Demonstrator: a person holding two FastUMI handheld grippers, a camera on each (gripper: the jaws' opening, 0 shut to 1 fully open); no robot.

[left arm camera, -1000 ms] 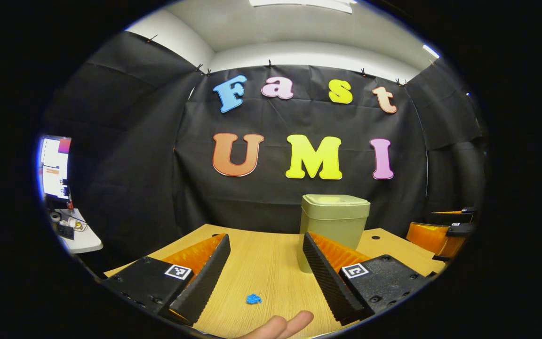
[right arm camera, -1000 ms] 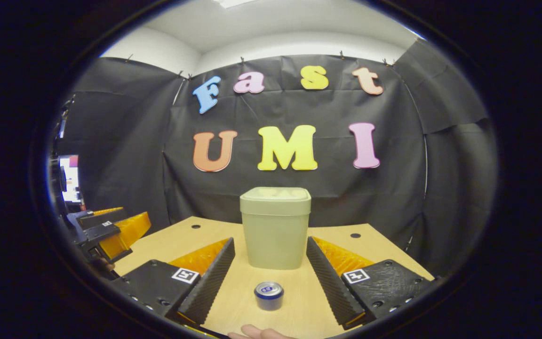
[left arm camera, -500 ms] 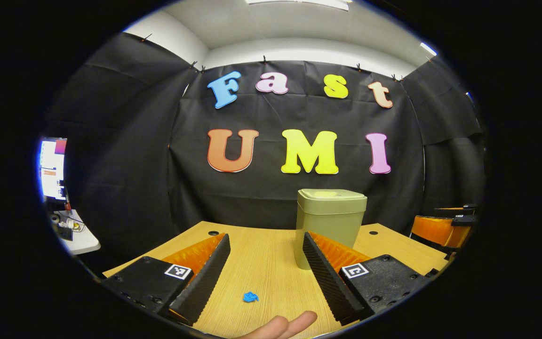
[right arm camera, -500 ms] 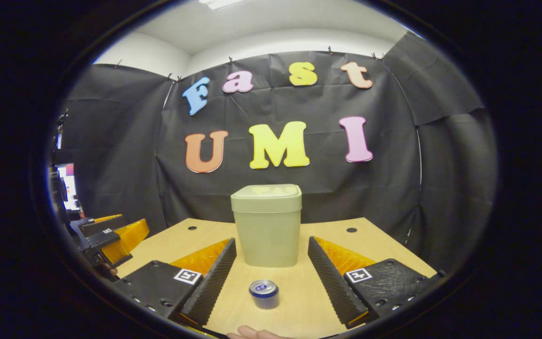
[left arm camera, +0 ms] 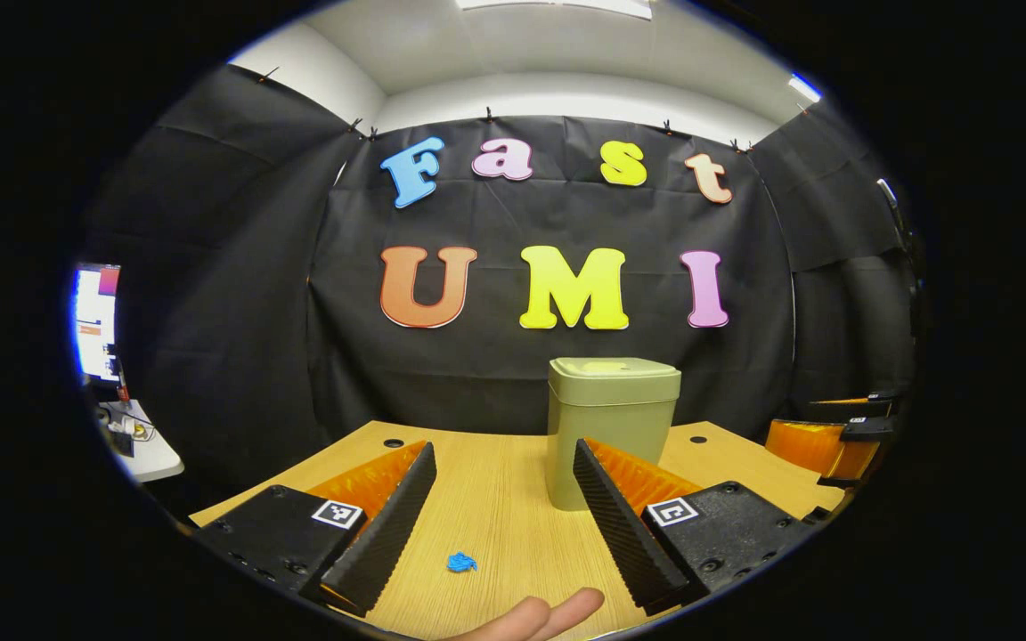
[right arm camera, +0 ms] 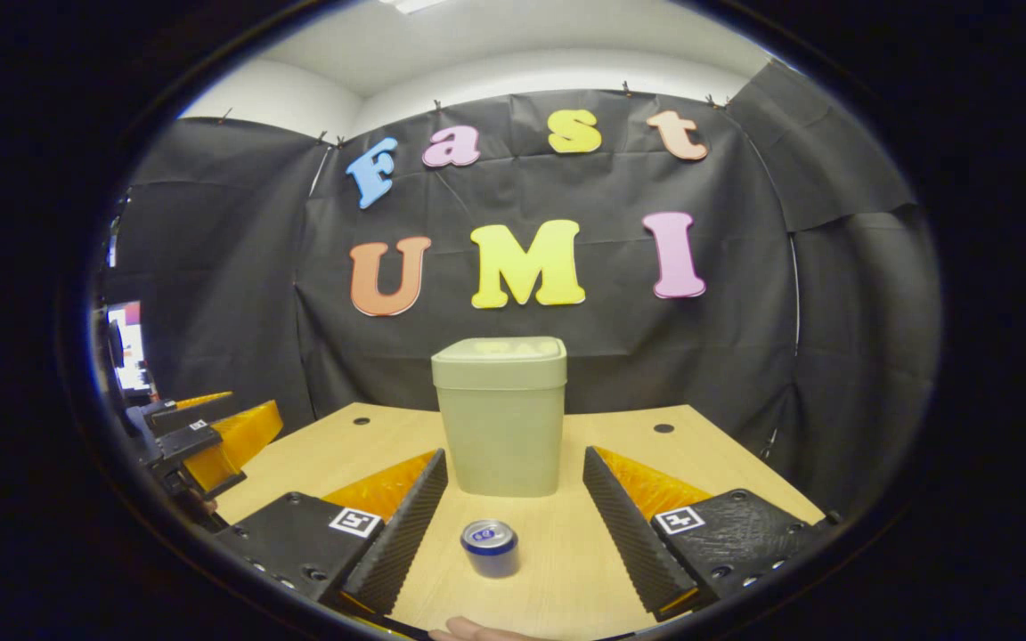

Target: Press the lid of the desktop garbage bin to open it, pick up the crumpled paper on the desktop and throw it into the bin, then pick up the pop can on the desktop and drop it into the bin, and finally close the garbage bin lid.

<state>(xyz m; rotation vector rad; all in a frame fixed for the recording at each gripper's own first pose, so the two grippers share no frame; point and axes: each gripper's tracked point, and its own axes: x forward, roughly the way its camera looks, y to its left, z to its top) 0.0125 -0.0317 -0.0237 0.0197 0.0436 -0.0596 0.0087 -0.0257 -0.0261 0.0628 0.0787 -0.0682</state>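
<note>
bin: the green bin (right arm camera: 499, 417) sits mid-desk toward the back wall, lid (right arm camera: 499, 351) down flat, so step one isn't done yet imo. Looks like light plastic, so I'd push straight down on the lid top, otherwise the whole thing probably skates on the desk (right arm camera: 566, 570).

paper: tiny blue crumpled paper (left arm camera: 460, 562) lies on the desk, near side, between the left gripper's fingers but below and apart from them. Basically weightless and squishy I'd guess; pinch it dead centre, a gentle close should be plenty. Being so small and low it could slip out under the tips.

can: the pop can (right arm camera: 489, 547) stands upright in front of the bin, clear of it, right between the right gripper's fingers, not touched. Thin metal, round, slick looking; likely empty and light. Grab the side wall around mid-height, squeeze too hard and it probably dents.

left gripper (left arm camera: 504, 499): spread wide, nothing in it, hovering above the desk.

right gripper (right arm camera: 513, 507): also wide apart and empty.

hand: fingertips (left arm camera: 535, 614) peek in at the bottom of the left gripper view.
</note>
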